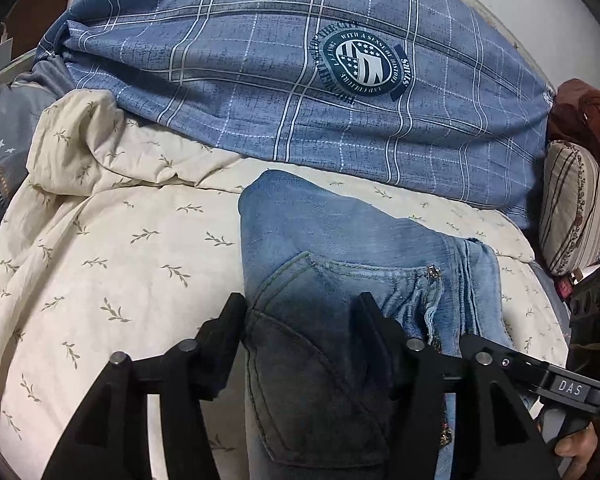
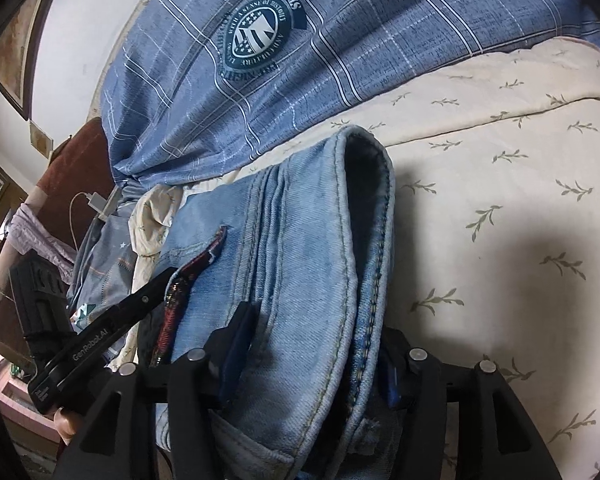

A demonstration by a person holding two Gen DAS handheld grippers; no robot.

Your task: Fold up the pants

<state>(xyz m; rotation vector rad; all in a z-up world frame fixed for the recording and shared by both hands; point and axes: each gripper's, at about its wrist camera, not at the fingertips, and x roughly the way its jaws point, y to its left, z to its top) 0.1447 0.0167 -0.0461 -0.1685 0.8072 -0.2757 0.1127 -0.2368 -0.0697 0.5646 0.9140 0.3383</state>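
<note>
Faded blue jeans (image 1: 340, 240) on cream leaf-print sheet (image 1: 120, 248).

Folded light-blue jeans (image 1: 340, 240) on bedspread (image 1: 120, 240)

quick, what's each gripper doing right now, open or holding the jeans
Left gripper: jaws apart, astride the jeans, pads not pressing.
Right gripper: jeans between its jaws; grip cannot be told.

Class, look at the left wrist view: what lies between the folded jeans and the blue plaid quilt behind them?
Only a strip of cream leaf-print sheet separates the jeans from the plaid quilt; nothing else lies there. The left wrist view shows it best.
</note>
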